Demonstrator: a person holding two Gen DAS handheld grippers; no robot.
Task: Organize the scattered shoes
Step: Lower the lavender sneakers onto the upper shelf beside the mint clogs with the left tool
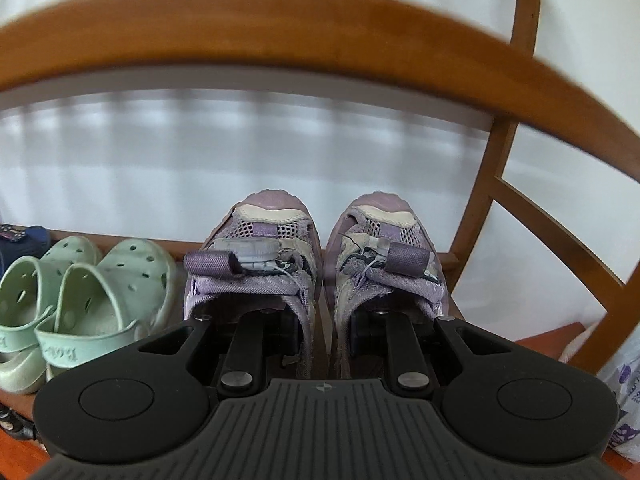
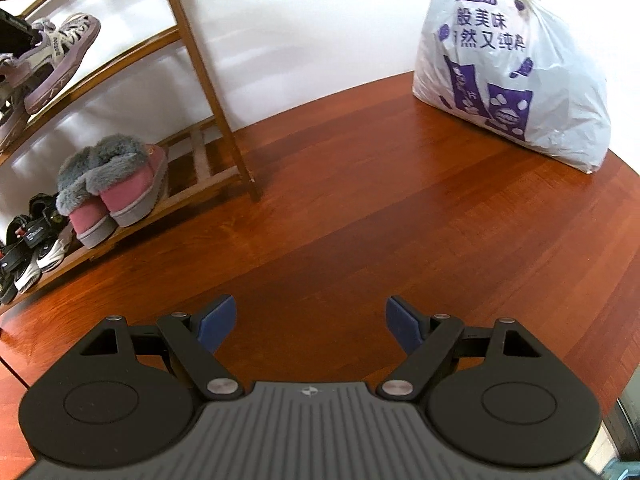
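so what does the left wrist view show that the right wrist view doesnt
Only the left wrist view shows the mint green clogs on the shelf and the left gripper, its fingers inside the purple sneakers, pinching their inner sides together.

Only the right wrist view shows the pink fur-lined slippers and black sandals on the bottom shelf, and the right gripper, open and empty above the floor.

Both show the wooden shoe rack, the purple sneakers and the white plastic bag.
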